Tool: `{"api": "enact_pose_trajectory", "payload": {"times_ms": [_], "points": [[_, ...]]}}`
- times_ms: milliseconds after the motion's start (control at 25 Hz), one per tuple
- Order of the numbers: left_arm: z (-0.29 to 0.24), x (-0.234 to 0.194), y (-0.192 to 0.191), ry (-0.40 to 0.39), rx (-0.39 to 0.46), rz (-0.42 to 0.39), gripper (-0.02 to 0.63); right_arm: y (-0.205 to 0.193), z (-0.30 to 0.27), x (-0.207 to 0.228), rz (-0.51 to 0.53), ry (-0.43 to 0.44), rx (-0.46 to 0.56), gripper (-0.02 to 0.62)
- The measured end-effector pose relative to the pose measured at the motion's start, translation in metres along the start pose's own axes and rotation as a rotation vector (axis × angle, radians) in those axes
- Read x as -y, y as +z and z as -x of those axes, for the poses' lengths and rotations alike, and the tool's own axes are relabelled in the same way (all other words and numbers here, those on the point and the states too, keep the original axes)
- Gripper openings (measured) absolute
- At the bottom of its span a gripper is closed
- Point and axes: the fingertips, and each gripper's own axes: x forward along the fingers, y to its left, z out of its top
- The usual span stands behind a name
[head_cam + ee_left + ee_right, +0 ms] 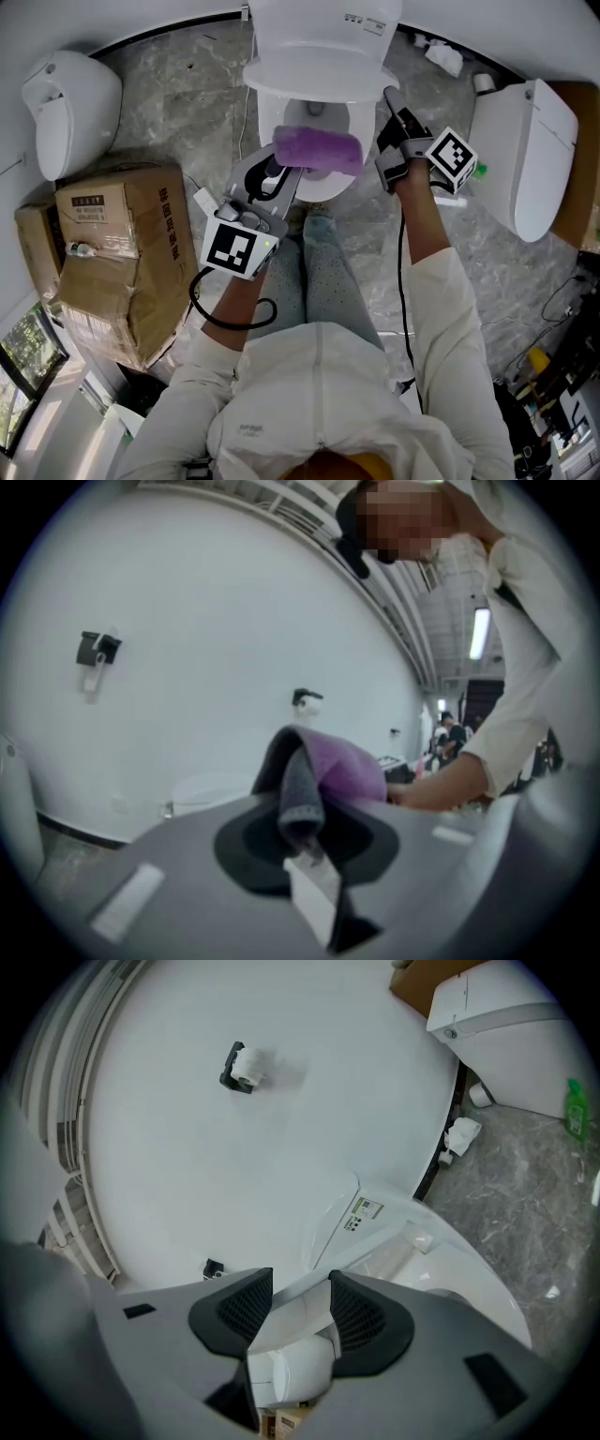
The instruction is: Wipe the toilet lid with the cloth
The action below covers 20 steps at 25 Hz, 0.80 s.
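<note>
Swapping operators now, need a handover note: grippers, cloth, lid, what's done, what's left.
Left gripper: shut on the purple cloth, which it holds over the open bowl.
Right gripper: open, gripping nothing, by the right side of the toilet.
Toilet lid: raised, standing at the back.
Done: cloth in hand, lid up.
Left: the cloth is not on the lid and no wiping shows, so bring it up and wipe the lid.
</note>
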Motion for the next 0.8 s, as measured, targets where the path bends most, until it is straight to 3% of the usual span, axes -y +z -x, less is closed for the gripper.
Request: {"api": "enact_pose_trajectory", "payload": {"times_ms": [240,600,800], "points": [[-0.005,-0.008,-0.001,0.002,-0.009,-0.022,0.054,0.015,-0.012,-0.009,-0.009,0.082,0.019,0.196],[-0.011,-0.012,0.002,0.020,-0.003,0.009,0.054,0.032,-0.026,-0.021,0.048,0.186,0.032,0.196],[-0.009,-0.016,-0.006,0.027,-0.029,-0.014,0.054,0.042,-0.036,-0.026,0.213,0.216,-0.003,0.178]]}}
